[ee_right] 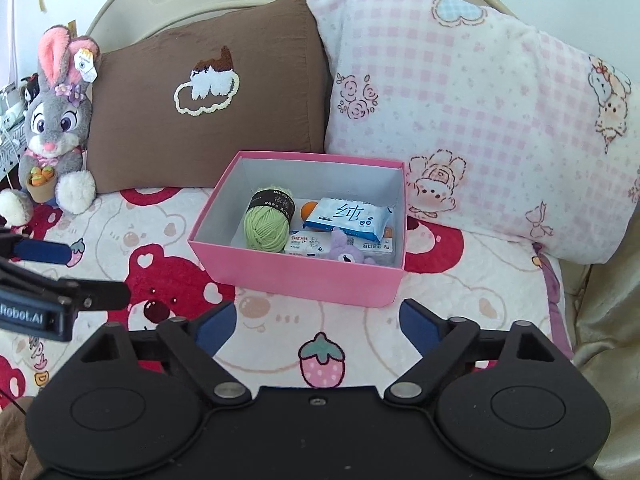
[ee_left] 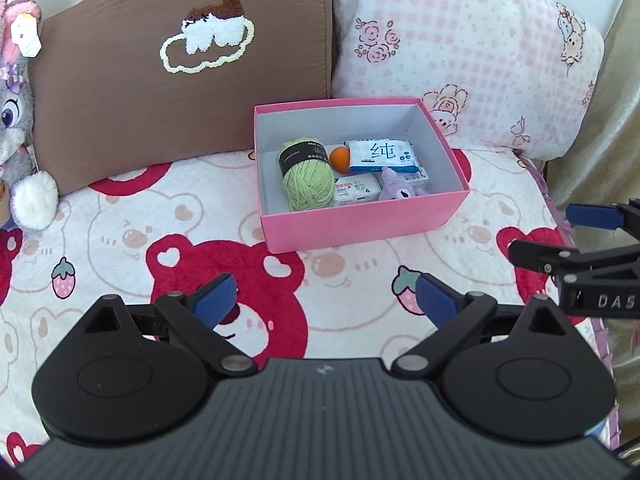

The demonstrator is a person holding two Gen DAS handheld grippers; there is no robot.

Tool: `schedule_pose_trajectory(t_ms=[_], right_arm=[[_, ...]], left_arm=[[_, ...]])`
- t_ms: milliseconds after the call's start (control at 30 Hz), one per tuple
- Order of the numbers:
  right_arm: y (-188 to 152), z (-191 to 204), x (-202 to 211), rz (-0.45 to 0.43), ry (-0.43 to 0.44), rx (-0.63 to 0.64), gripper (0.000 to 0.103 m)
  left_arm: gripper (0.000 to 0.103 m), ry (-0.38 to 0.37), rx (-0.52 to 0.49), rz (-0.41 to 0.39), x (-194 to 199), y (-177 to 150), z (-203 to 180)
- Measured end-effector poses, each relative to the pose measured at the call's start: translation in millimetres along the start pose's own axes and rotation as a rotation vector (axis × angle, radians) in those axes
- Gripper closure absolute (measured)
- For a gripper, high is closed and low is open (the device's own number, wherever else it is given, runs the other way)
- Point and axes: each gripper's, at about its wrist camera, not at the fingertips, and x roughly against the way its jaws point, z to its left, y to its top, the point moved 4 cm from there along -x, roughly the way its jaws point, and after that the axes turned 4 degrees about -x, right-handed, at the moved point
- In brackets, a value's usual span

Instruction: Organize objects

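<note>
While the left wrist camera looks down across the bed, the left gripper (ee_left: 324, 300) hovers over the plush bear-print blanket (ee_left: 120, 240), its blue-padded jaws spread wide with nothing between them. Beyond it sits the open pink cardboard box (ee_left: 360, 220), its rear side close to the brown embroidered pillow (ee_left: 180, 80) and the pink checked pillow (ee_left: 460, 48). Inside the box lie a ball of light green yarn (ee_left: 306, 178), a small orange ball (ee_left: 340, 159) just behind the yarn, a blue-and-white tissue pack (ee_left: 384, 156), a smaller white pack (ee_left: 358, 189) and a small purple plush toy (ee_left: 396, 188) against the box's near wall. To the right of the box, the right gripper (ee_left: 560, 236) reaches in from the edge, also empty.

From the right wrist camera, the right gripper (ee_right: 318, 324) likewise holds its jaws wide and empty, near the pink cardboard box (ee_right: 300, 280). The green yarn (ee_right: 266, 226), tissue pack (ee_right: 346, 218) and purple toy (ee_right: 346, 250) rest inside. Left of the box, beside the brown pillow (ee_right: 208, 80), a grey plush rabbit (ee_right: 56, 120) sits upright, and the left gripper (ee_right: 68, 272) shows at the left edge.
</note>
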Motion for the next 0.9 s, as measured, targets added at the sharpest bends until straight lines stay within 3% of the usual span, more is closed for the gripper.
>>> schedule_pose_trajectory(t_ms=[267,467,633,733,900], right_arm=[[-9,2,0,0.041,-0.024,-0.016,0.009],[-14,4,3,0.054,-0.023,-0.022,0.009],[-14,7,7,0.059,-0.021,-0.029,0.009],[-18,7,8,0.066,-0.024,-0.034,0.009],[-21,6,8,0.084,-0.040,-0.045,0.009]], left_arm=[[0.001,0.042,0.016,0.019,-3,-11,3],[0.000,0.039,0.025,0.097,-14,-20,4],[0.000,0.025,0.038,0.098,-13,-21,4],[0.000,0.058,0.032,0.094,-11,-19,3],[0.000,0.063,0.035,0.132,-15,-20,1]])
